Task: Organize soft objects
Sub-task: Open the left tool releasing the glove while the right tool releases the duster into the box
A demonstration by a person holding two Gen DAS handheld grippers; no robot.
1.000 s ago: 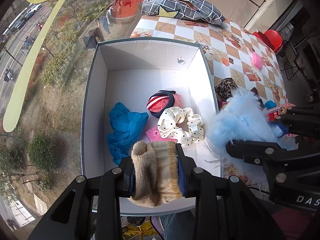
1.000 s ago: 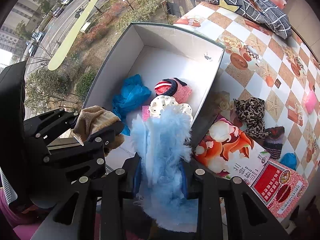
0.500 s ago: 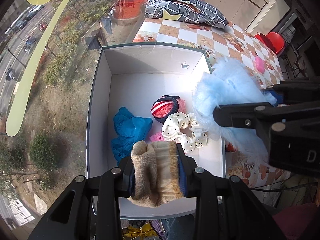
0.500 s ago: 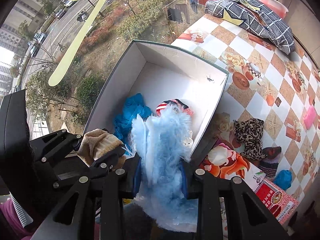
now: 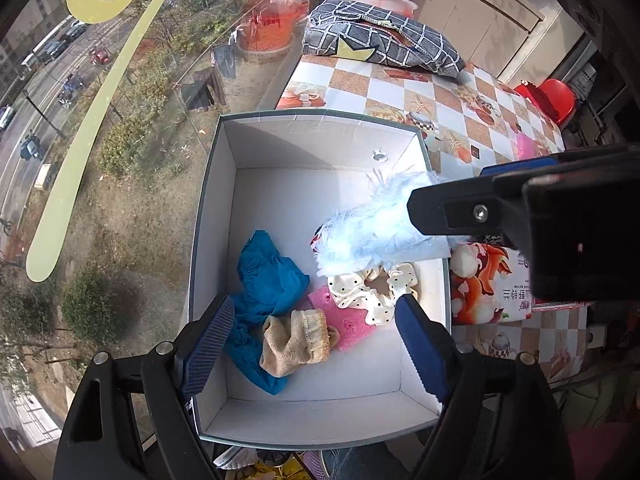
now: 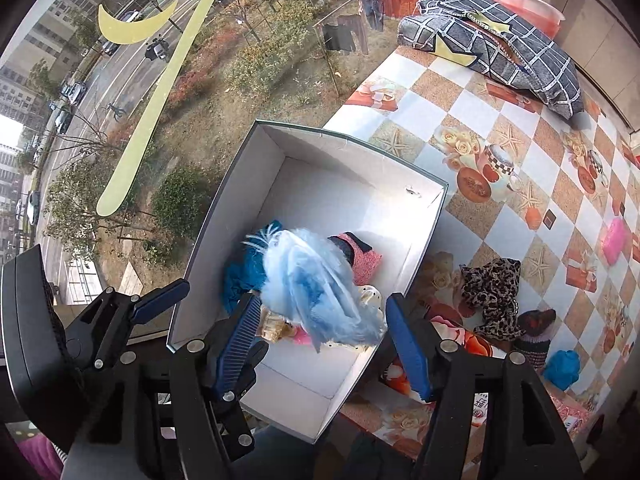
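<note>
A white cardboard box (image 5: 320,148) (image 6: 344,152) stands at the table's window edge. In it lie a blue cloth (image 5: 264,276), a polka-dot scrunchie (image 5: 372,292), a pink piece (image 5: 352,324) and a beige sock (image 5: 294,342). My left gripper (image 5: 314,340) hangs over the sock, jaws opening wide, nothing between the pads. My right gripper (image 6: 322,340) is over the box too, its jaws opening. A pale blue feathery piece (image 6: 316,280) (image 5: 376,232) hangs loose and blurred between them, above the scrunchie. The red-striped dark piece (image 6: 356,252) is half hidden behind it.
On the checked tablecloth right of the box lie a leopard-print scrunchie (image 6: 492,292), a dark knitted piece (image 6: 536,328), a small blue bundle (image 6: 562,364) and a pink item (image 6: 614,240). A printed tissue pack (image 5: 492,280) touches the box's right wall. A plaid pillow (image 5: 380,44) lies at the back; window glass on the left.
The left gripper let go of the beige sock, which now lies in the box. The right gripper carried the feathery piece left over the box and opened around it.
</note>
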